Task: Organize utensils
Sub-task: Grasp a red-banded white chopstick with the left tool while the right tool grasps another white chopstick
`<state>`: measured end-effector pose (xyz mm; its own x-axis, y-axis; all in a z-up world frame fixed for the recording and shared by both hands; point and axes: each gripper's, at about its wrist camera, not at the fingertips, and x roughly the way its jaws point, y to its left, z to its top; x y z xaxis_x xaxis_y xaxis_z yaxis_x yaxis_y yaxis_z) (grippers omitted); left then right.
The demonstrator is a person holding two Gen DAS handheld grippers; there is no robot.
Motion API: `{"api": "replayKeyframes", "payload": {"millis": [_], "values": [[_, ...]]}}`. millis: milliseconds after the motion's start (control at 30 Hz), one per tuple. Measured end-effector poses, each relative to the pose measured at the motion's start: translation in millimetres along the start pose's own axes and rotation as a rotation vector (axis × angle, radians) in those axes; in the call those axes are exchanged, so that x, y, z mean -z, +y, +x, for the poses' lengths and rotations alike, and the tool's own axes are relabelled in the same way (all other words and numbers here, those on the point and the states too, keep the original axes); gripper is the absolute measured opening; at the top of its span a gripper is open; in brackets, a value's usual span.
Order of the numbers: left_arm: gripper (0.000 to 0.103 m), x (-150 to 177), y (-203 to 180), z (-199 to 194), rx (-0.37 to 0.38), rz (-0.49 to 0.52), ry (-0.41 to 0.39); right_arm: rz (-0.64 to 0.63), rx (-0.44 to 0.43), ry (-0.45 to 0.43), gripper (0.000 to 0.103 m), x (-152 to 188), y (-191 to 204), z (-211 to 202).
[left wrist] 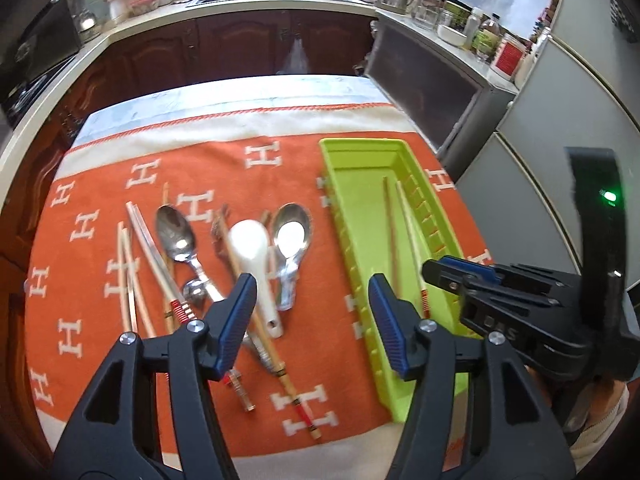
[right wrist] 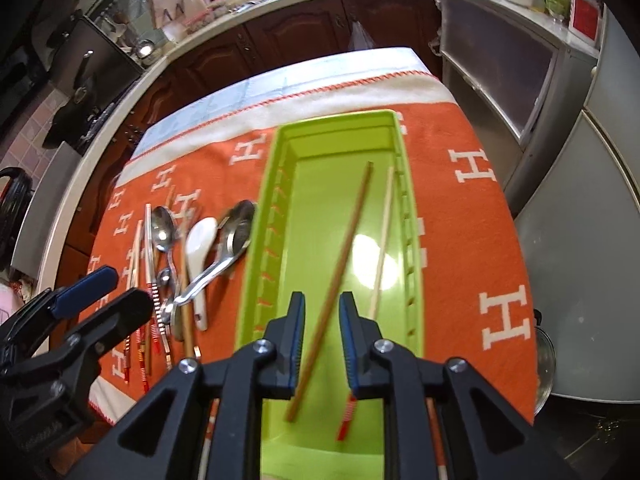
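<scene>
A lime-green tray (right wrist: 276, 216) lies lengthwise on the orange cloth. Inside it rest a brown chopstick (right wrist: 352, 224) and a pale chopstick (right wrist: 382, 240) with a red-striped end. My right gripper (right wrist: 323, 340) hangs over the tray's near end, jaws slightly apart. The brown chopstick passes between the pads without being pressed. My left gripper (left wrist: 314, 320) stands open over the cloth between the tray (left wrist: 360, 184) and the loose utensils, with nothing in it. Left of the tray lie a white ceramic spoon (left wrist: 250, 248), two metal spoons (left wrist: 294, 232) and several chopsticks (left wrist: 150, 252).
The orange cloth (left wrist: 248, 184) with white H marks covers a small table. Dark wooden cabinets and a cluttered counter (left wrist: 280, 0) run behind it. A grey cabinet and fridge (right wrist: 580, 200) stand close on the right. In the left wrist view the right gripper (left wrist: 436, 272) sits over the tray's right wall.
</scene>
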<state>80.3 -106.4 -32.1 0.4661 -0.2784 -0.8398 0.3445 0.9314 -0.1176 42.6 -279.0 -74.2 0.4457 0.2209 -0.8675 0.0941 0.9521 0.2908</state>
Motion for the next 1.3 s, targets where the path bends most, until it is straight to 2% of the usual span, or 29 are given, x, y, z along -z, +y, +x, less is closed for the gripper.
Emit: {"api": "replayKeyframes", "payload": {"millis": [100, 267, 433, 833, 967, 1300], "values": [[0.055, 5.9, 14.4, -9.2, -0.048, -0.011, -0.013, -0.026, -0.001, -0.034, 0.020, 8.2, 15.5, -9.3], [0.055, 15.2, 44.3, -20.3, -0.073, -0.073, -0.020, -0.078, -0.003, -0.086, 0.026, 15.3, 41.7, -25.4], [0.055, 24.4, 73.7, -26.3, -0.102, -0.128, -0.020, -0.123, -0.026, -0.102, 0.026, 19.5, 68.4, -33.0], [0.055, 48.0, 133.0, -30.8, -0.158, -0.212, -0.017, -0.238, -0.058, -0.072, 0.026, 31.9, 130.4, -17.2], [0.055, 55.2, 152.7, -23.6, -0.186, -0.246, -0.001, -0.271, -0.059, -0.060, 0.026, 33.9, 147.4, -6.3], [0.055, 73.6, 202.7, 1.4, -0.187, -0.304, 0.050, -0.323, -0.066, -0.012, 0.026, 30.0, 178.2, 29.1]]}}
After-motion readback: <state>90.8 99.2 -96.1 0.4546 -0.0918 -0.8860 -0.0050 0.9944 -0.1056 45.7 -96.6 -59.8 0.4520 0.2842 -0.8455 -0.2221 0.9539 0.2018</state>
